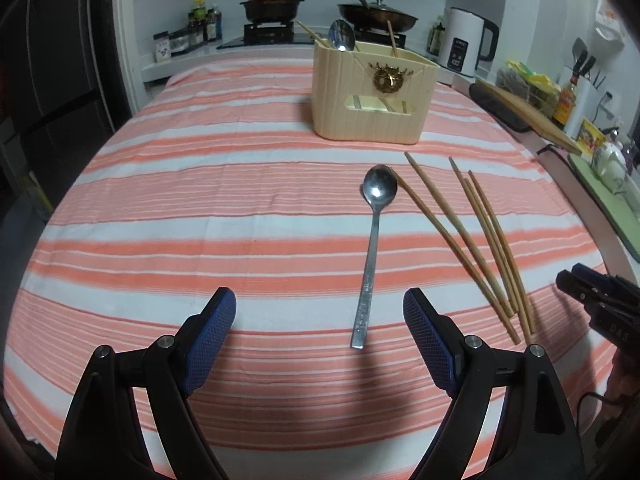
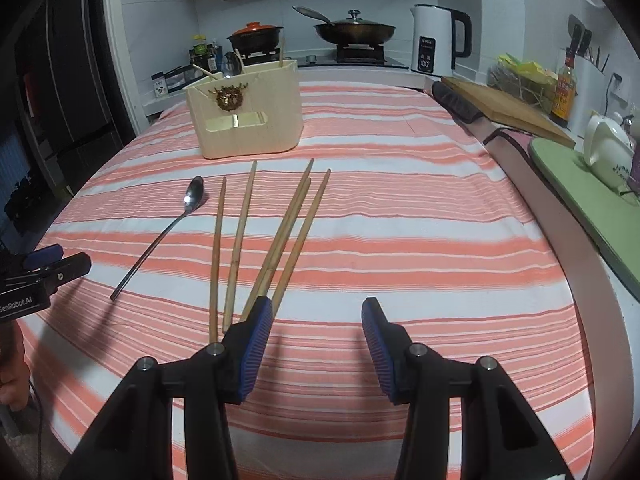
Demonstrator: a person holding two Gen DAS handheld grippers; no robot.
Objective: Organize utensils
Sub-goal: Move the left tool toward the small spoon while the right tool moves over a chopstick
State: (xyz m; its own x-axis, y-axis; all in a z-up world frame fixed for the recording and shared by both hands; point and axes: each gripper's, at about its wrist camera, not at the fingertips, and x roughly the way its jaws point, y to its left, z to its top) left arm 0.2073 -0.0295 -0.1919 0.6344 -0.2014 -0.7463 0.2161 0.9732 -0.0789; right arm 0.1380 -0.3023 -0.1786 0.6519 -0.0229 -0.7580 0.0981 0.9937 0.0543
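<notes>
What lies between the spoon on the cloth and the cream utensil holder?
Only bare striped tablecloth between spoon and utensil holder, in the left wrist view.

Both wrist views are evenly lit from overhead, rather dim toward the dark corners. Fisheye distortion bows the striped cloth and vignettes the edges. A glare spot sits on the spoon bowl; soft shadows fall beneath each tool.
</notes>
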